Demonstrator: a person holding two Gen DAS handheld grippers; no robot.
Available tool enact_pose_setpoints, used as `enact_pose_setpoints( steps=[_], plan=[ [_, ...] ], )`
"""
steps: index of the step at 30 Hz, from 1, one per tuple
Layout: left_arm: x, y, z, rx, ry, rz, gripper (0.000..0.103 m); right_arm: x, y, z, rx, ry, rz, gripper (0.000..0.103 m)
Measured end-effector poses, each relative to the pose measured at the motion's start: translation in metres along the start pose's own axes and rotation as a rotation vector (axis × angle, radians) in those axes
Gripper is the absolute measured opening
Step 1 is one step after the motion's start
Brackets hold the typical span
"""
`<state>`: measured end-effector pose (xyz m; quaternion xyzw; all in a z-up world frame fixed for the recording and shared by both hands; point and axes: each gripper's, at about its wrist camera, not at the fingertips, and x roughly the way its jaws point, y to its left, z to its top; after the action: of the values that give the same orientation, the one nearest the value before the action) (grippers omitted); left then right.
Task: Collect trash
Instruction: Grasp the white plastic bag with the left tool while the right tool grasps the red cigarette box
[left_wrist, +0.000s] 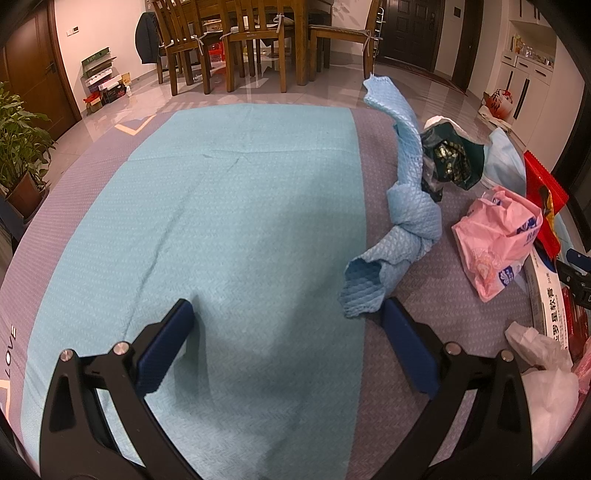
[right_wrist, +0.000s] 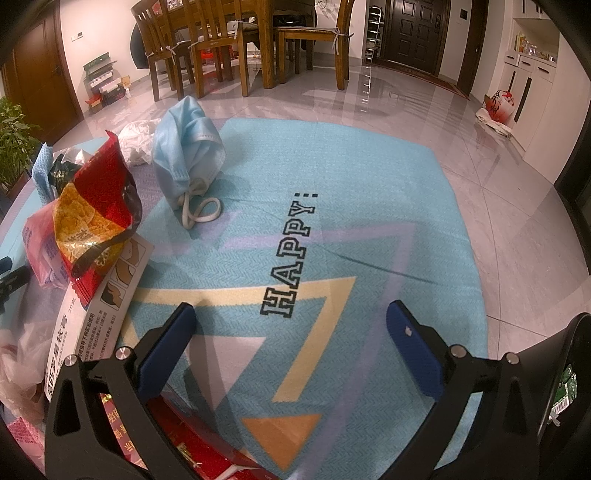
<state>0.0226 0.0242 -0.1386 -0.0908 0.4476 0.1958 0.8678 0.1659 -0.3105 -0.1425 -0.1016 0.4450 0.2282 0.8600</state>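
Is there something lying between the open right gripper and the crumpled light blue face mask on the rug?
Nothing visible does. The right gripper is open, and only bare patterned rug lies between it and the crumpled light blue face mask. The red and gold snack wrapper lies to the left of that path.

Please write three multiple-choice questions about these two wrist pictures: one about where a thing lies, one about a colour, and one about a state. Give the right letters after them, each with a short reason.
1. Where does the knotted blue cloth lie, seen from the left gripper?
A. ahead and to its right
B. between its fingers
C. on a chair

2. What colour is the crumpled bag beside the cloth?
A. green
B. pink
C. black

3. How does the right gripper stand?
A. shut on the face mask
B. shut on nothing
C. open and empty

Answers:
1. A, the cloth lies on the mat right of the fingers, its end near the right one.
2. B, it is pale pink with blue print.
3. C, the fingers are wide apart with only the mat between them; the face mask lies further off.
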Motion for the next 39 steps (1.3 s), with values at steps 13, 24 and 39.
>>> enact_pose_setpoints(
  steps=[13, 24, 39],
  plan=[
    [-0.016, 0.001, 0.021, -0.029, 0.047, -0.012, 0.1, 0.004, 0.004, 0.009, 0.137, 0.116, -0.086, 0.101],
    [-0.088, -0.032, 0.027, -0.035, 0.145, -0.377, 0.1, -0.114, 0.016, 0.023, 0.336, 0.108, 0.058, 0.1],
    [-0.047, -0.081, -0.035, 0.091, 0.326, -0.354, 0.067, -0.058, 0.04, -0.014, 0.439, 0.347, -0.031, 0.1]
  ],
)
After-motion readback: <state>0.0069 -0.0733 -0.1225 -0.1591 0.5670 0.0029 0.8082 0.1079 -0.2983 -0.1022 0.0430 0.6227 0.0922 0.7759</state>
